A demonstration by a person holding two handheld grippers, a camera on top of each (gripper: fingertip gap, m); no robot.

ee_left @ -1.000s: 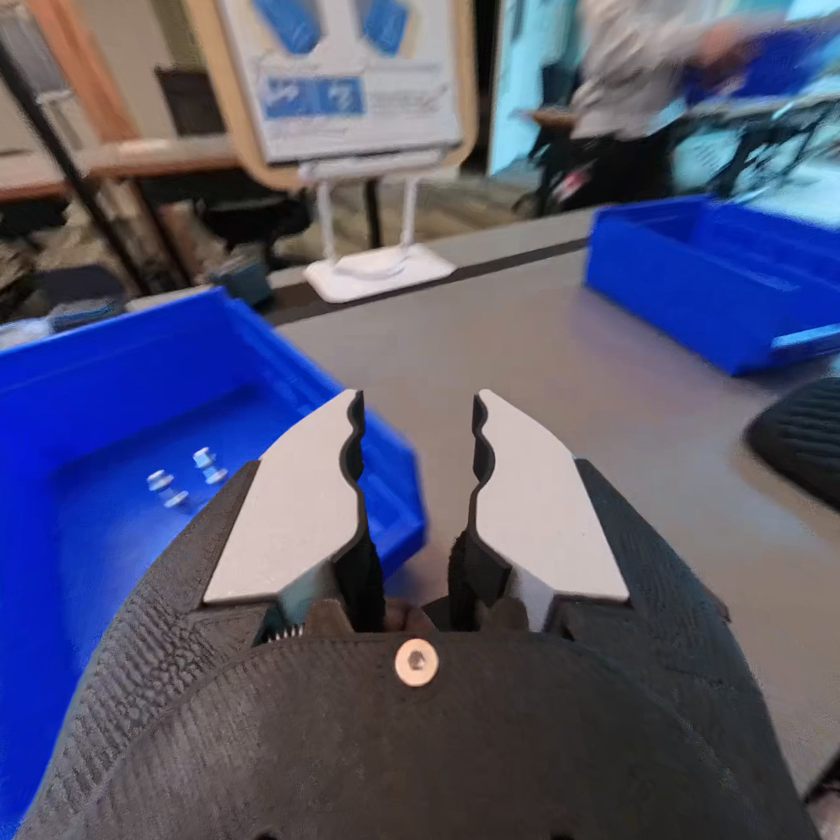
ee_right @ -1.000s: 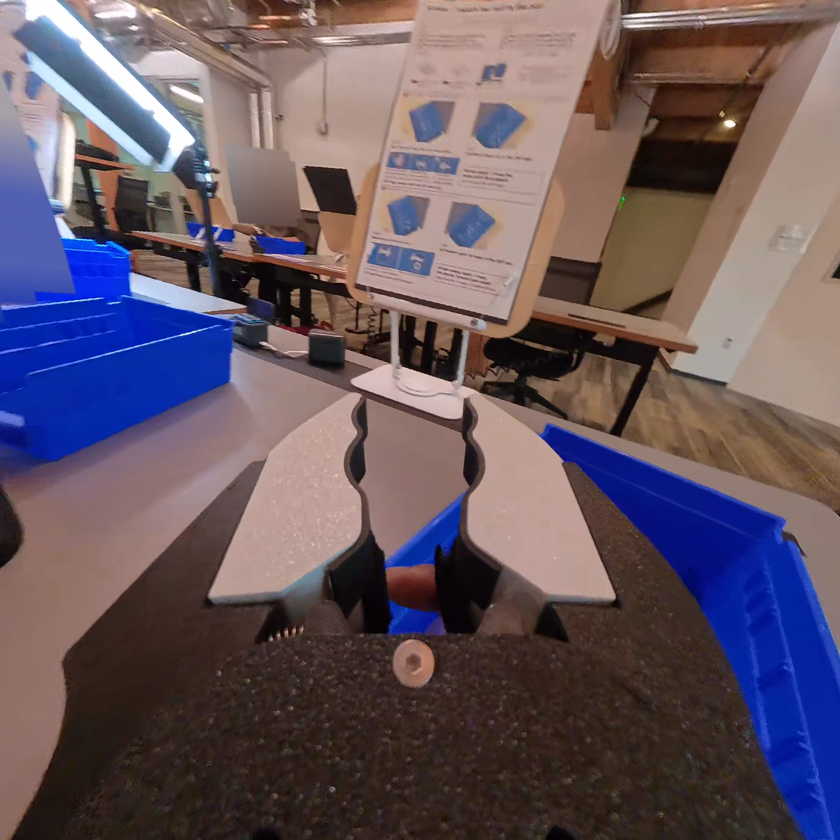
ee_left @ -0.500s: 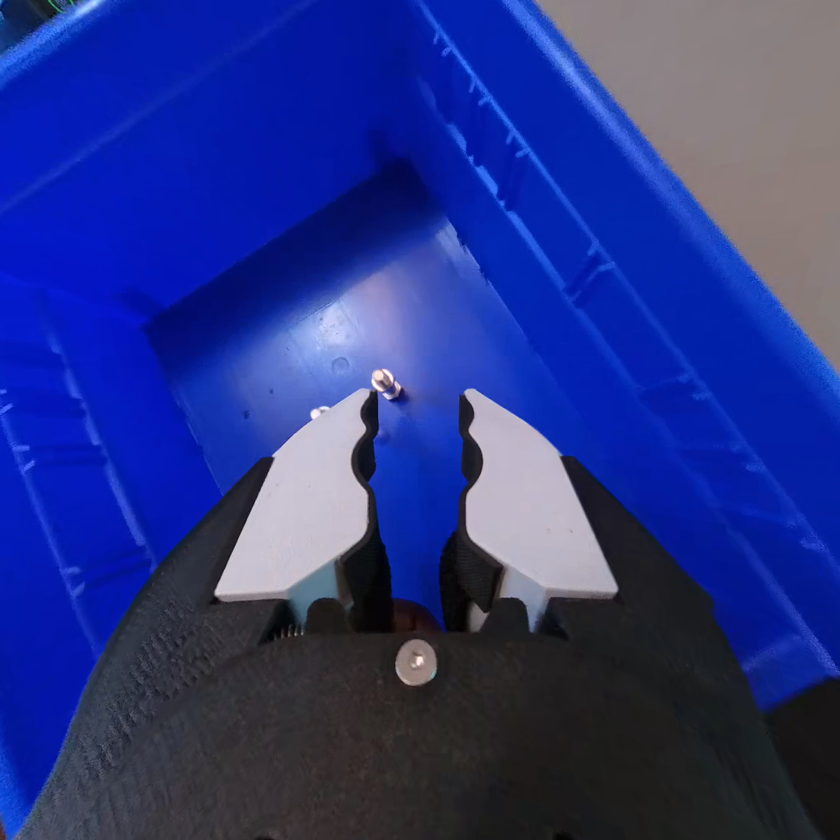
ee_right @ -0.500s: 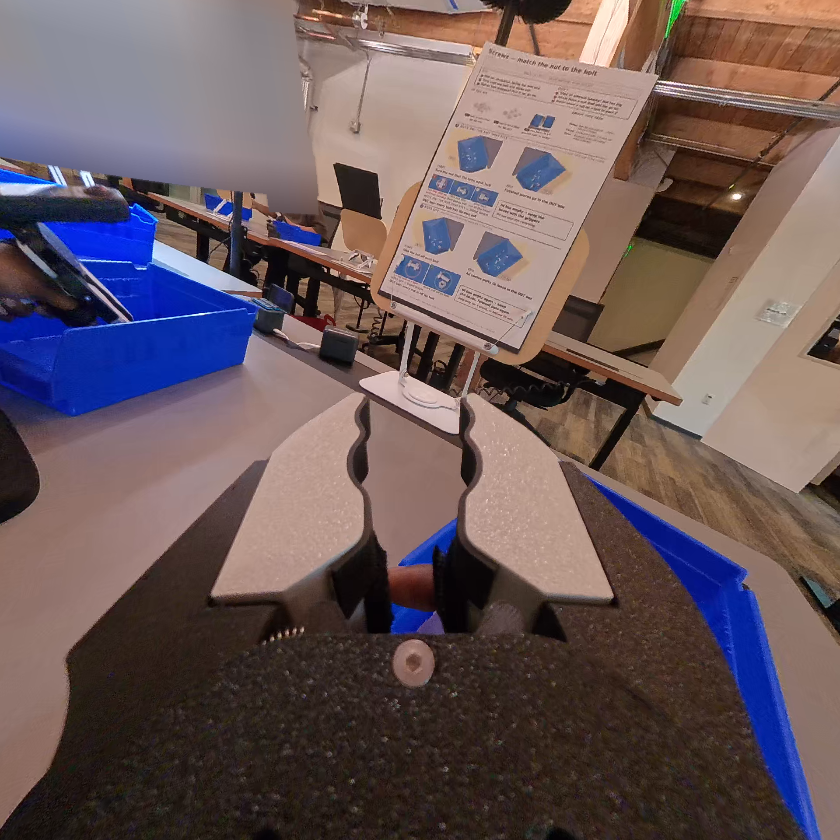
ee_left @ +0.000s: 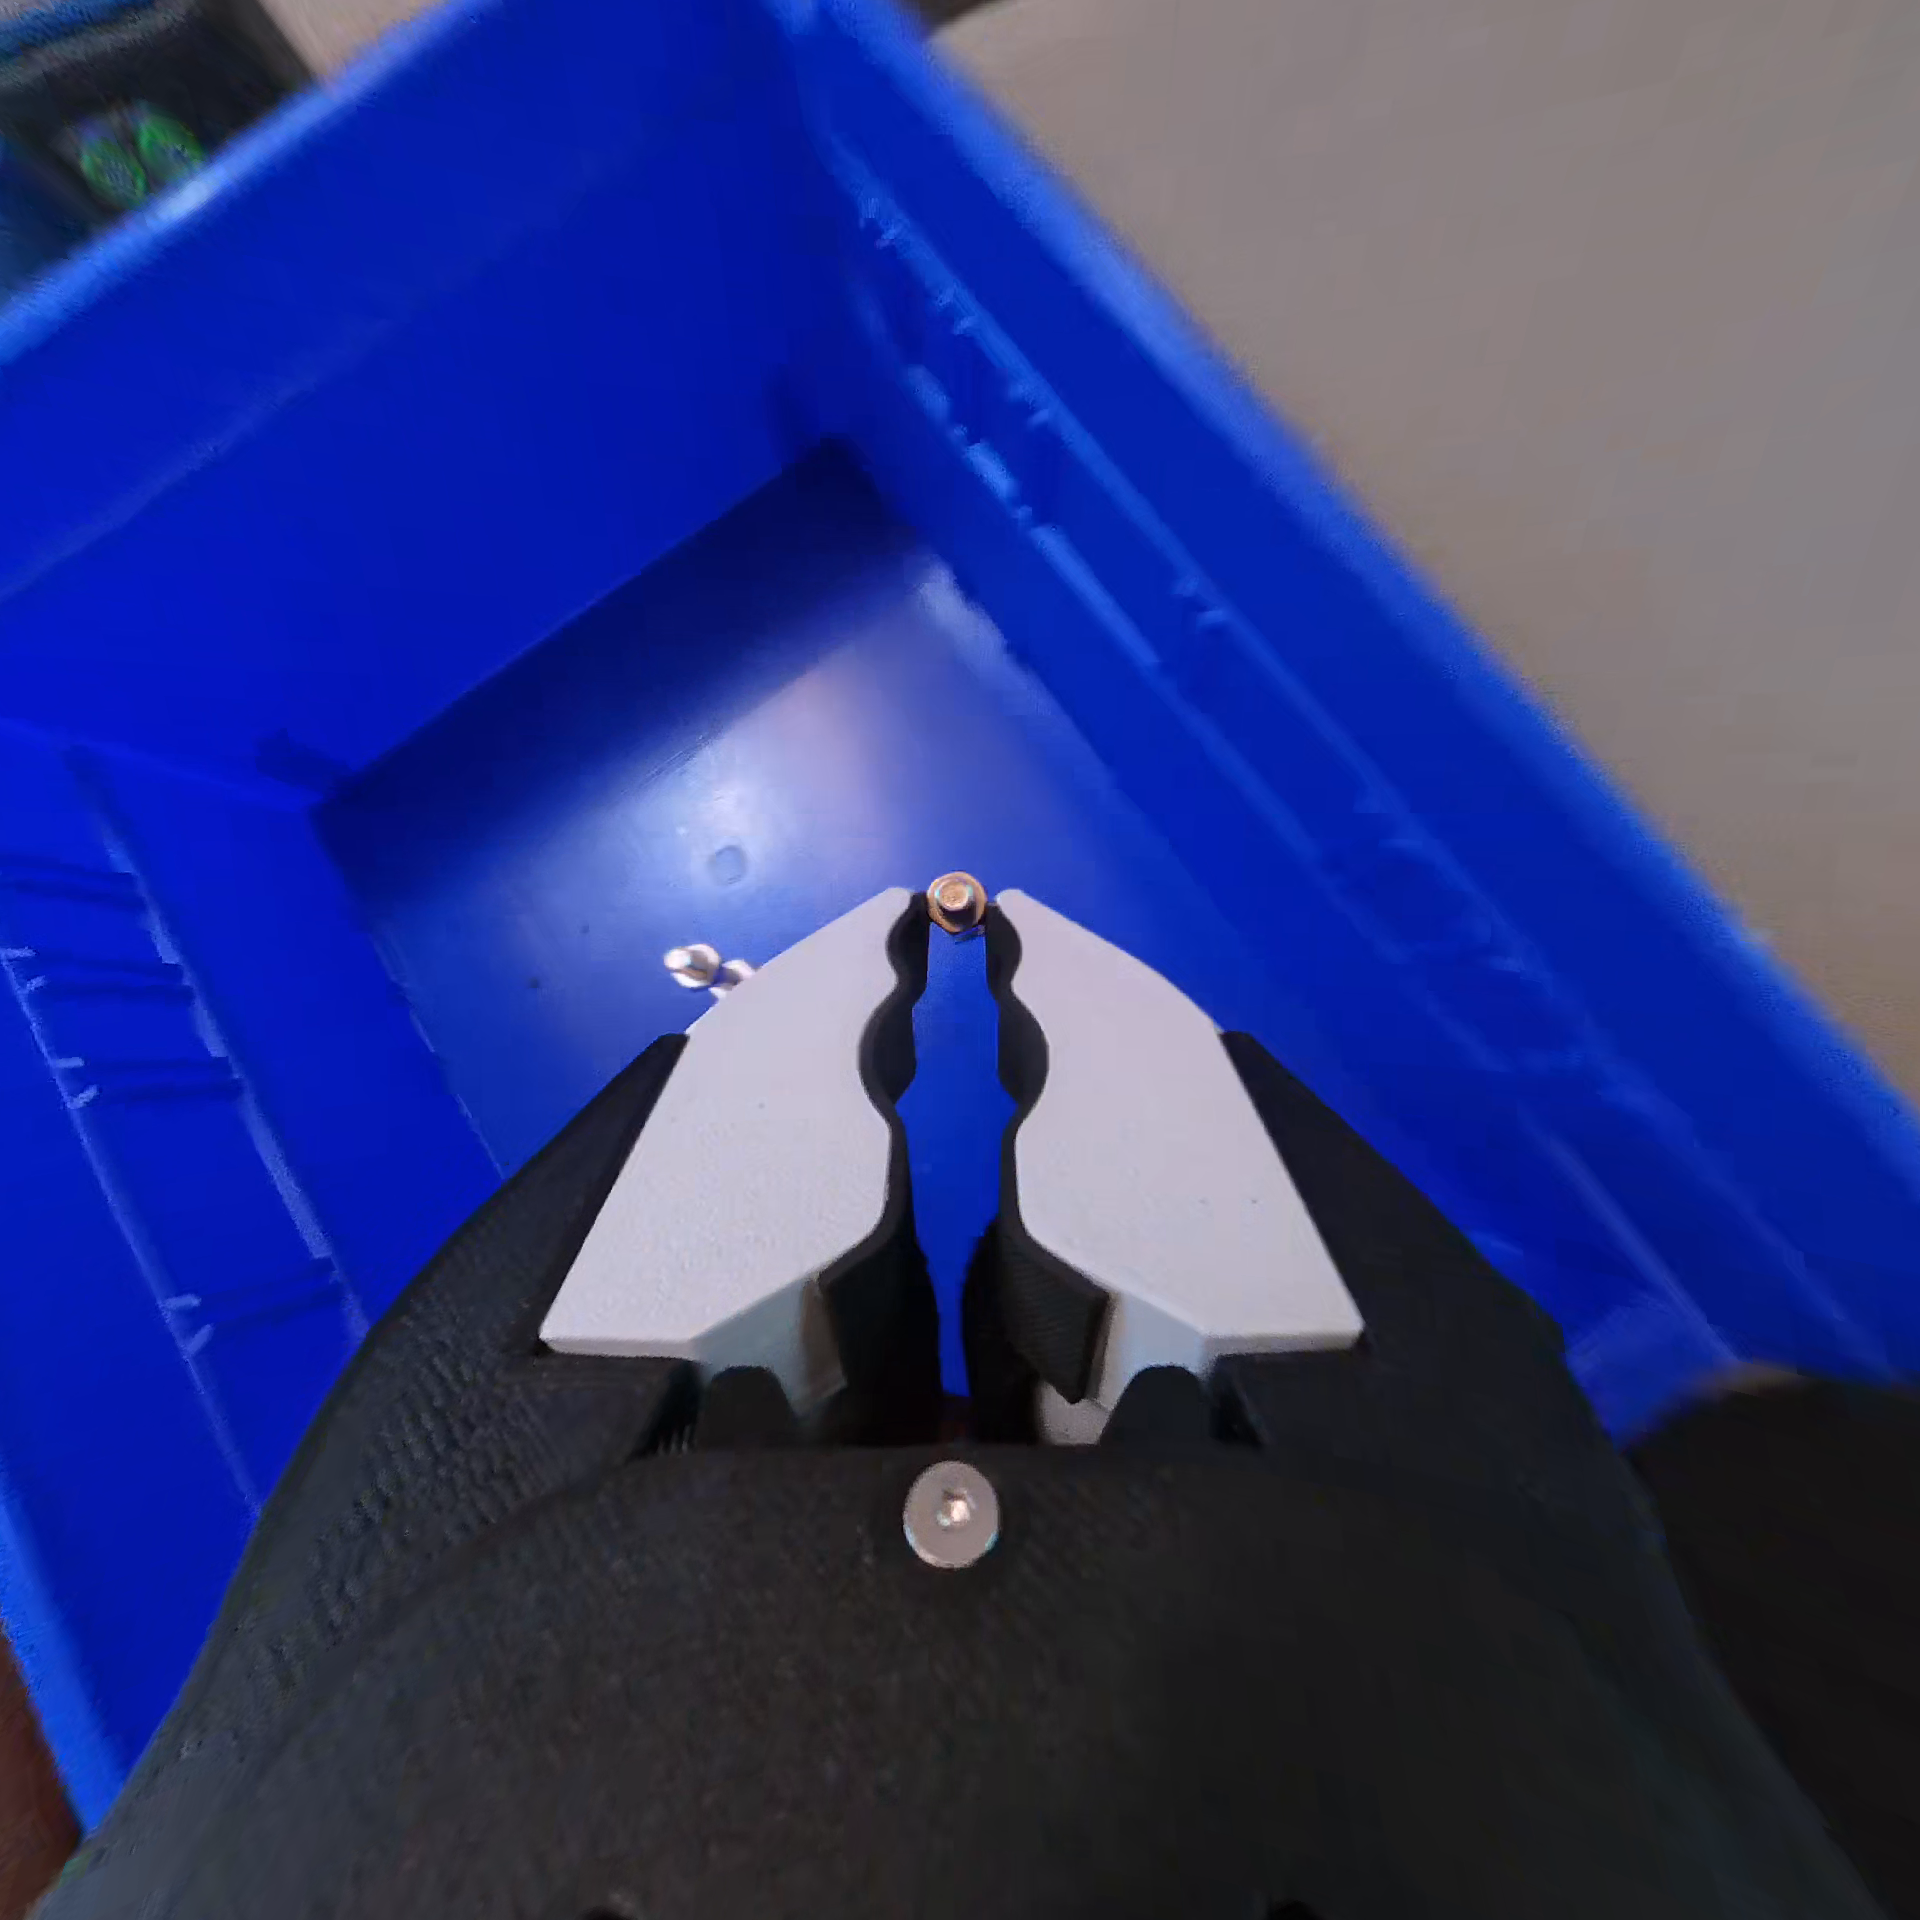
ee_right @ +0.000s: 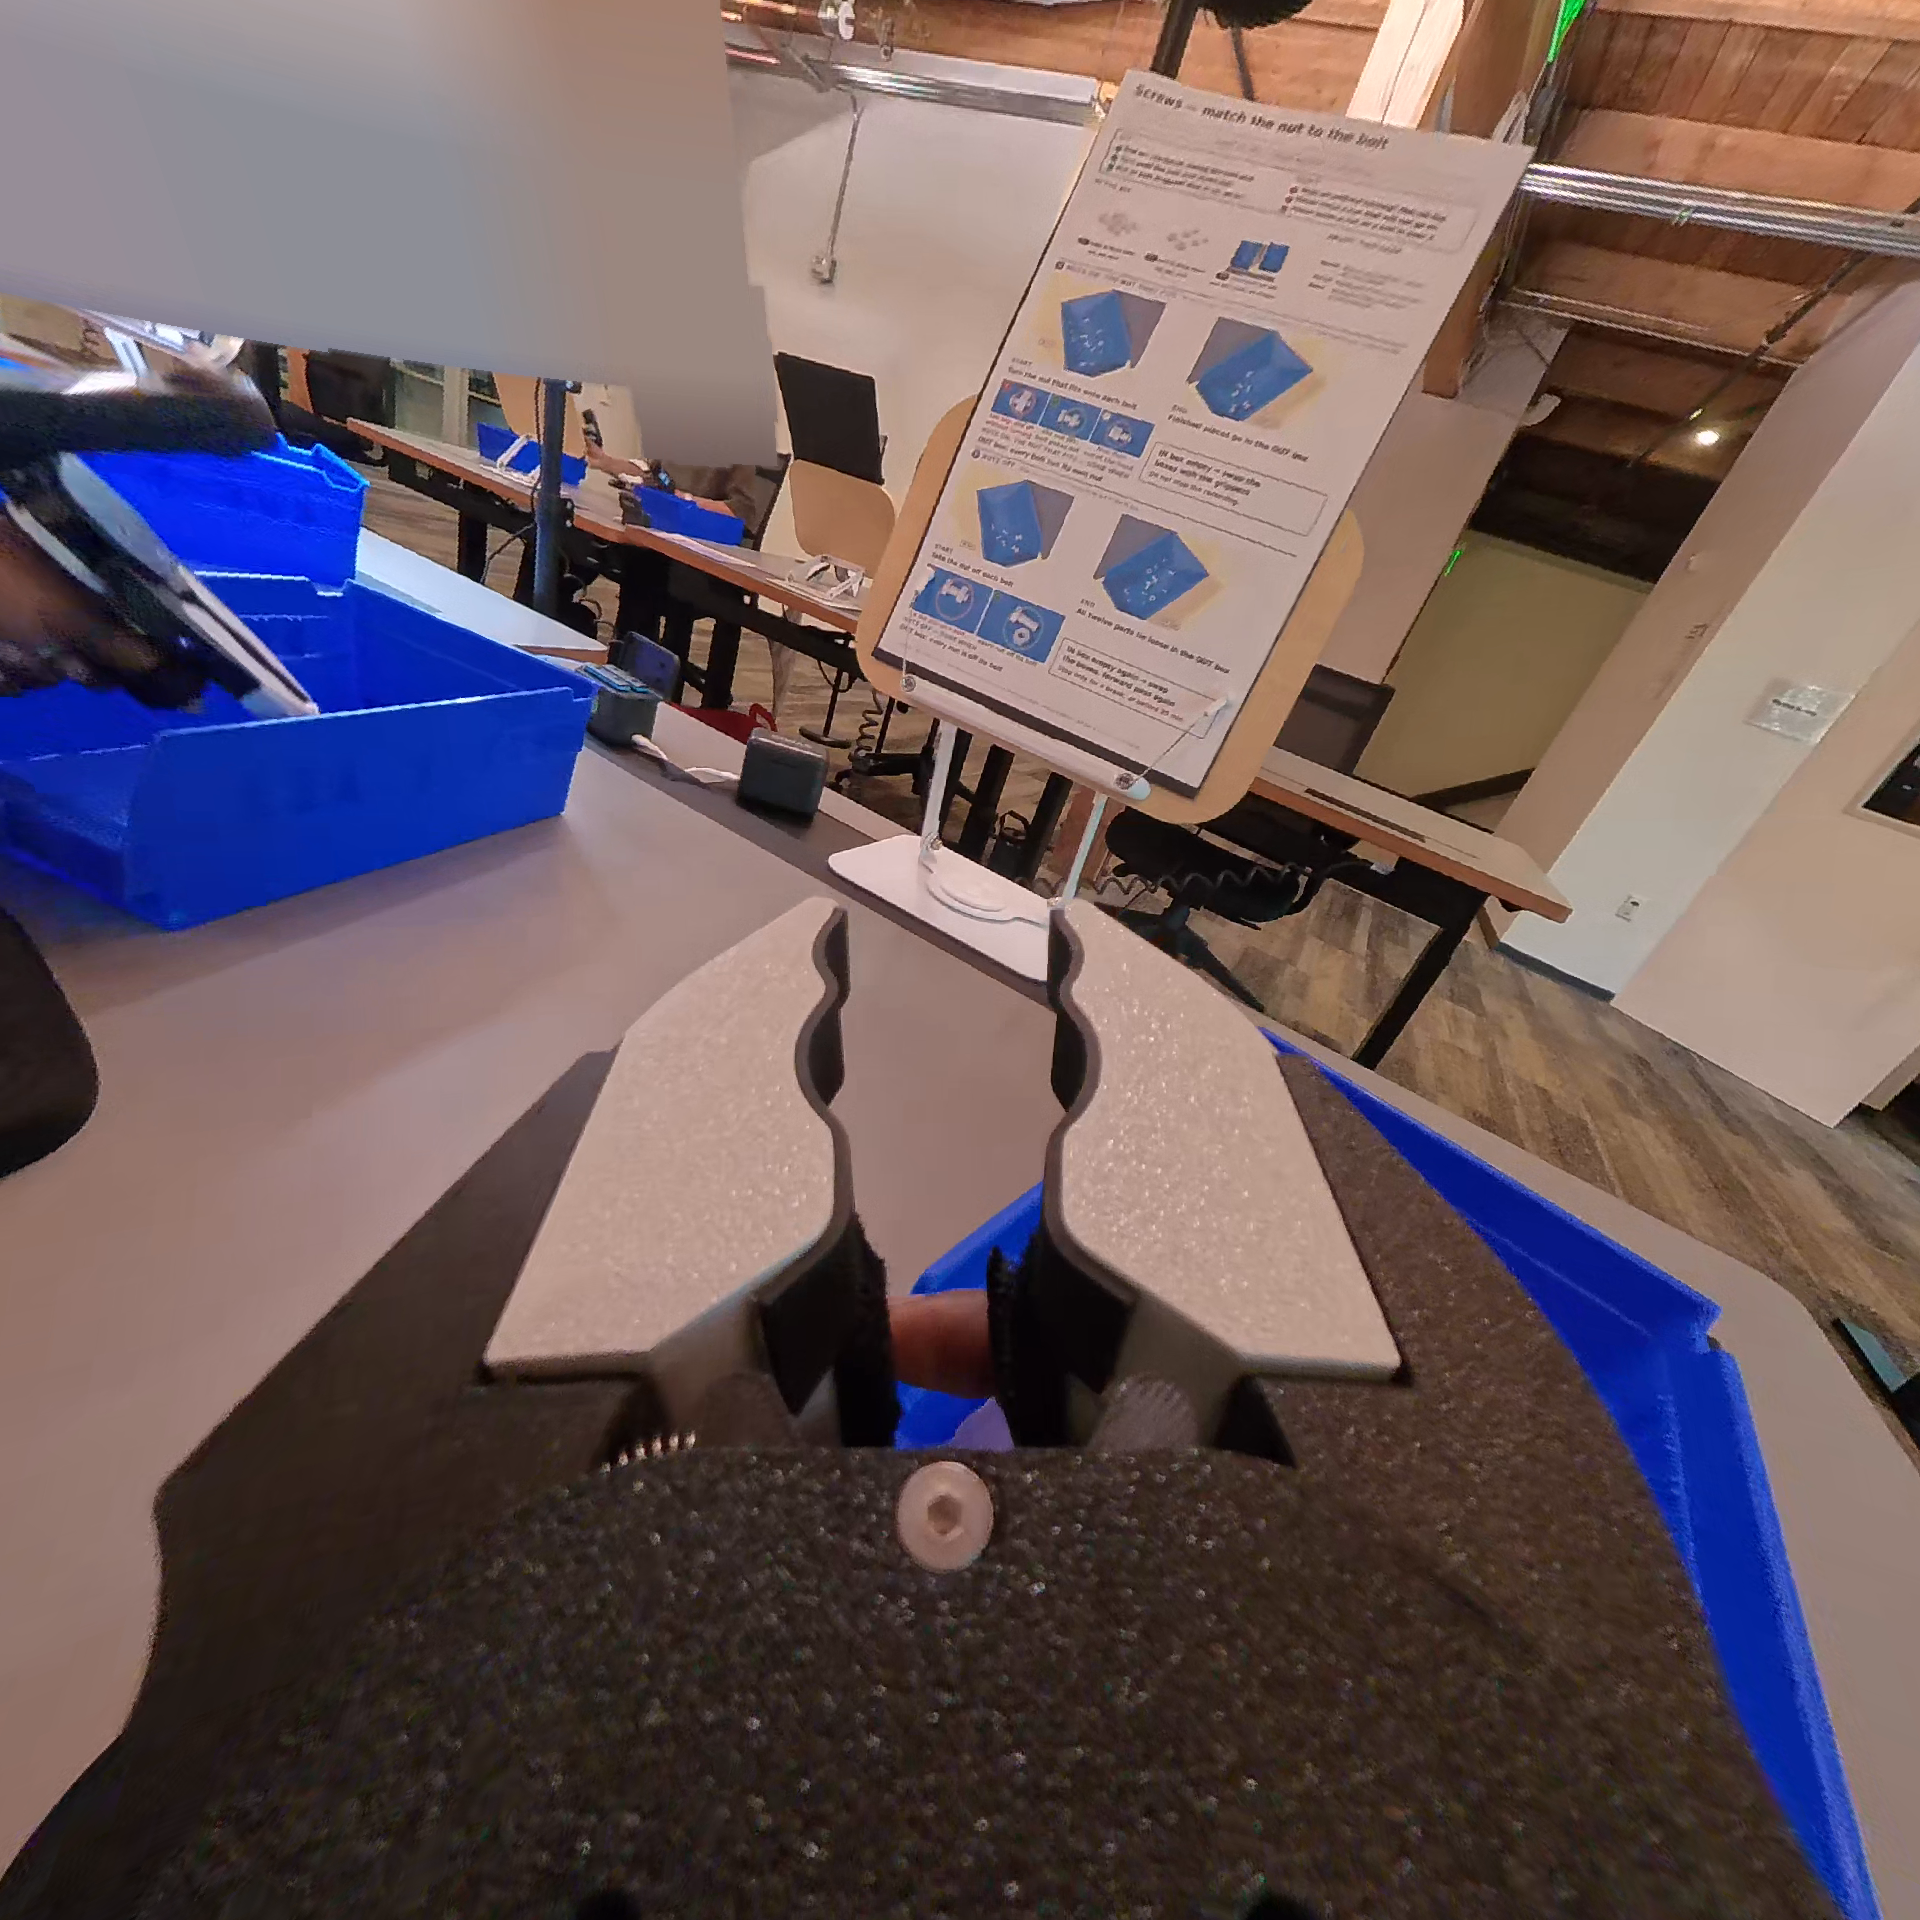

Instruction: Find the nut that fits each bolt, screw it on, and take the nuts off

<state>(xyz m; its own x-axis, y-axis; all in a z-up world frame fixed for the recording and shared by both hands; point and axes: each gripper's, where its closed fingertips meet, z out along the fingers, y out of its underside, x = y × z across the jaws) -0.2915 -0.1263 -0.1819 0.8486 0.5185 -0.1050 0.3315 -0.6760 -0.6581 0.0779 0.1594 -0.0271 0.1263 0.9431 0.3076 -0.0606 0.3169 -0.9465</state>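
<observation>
Metal bolt [ee_left: 954, 900] end-on to camera, nipped between left hand-held gripper [ee_left: 954, 914] tips, right hand-held gripper [ee_right: 948, 940] wide, bare.

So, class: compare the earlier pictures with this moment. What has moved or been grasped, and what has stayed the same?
The left gripper swung from above the table down into the blue bin, and its jaws narrowed around a bolt with a nut at the fingertips. A second bolt lies alongside. The right gripper stayed open, holding nothing, above the table.

Both grippers [ee_left: 954, 914] [ee_right: 945, 956] have rough black bodies and pale grey fingers [ee_left: 769, 1143] with wavy black inner edges. A silver screw [ee_left: 951, 1527] sits below the fingers, perhaps hex-socketed.
</observation>
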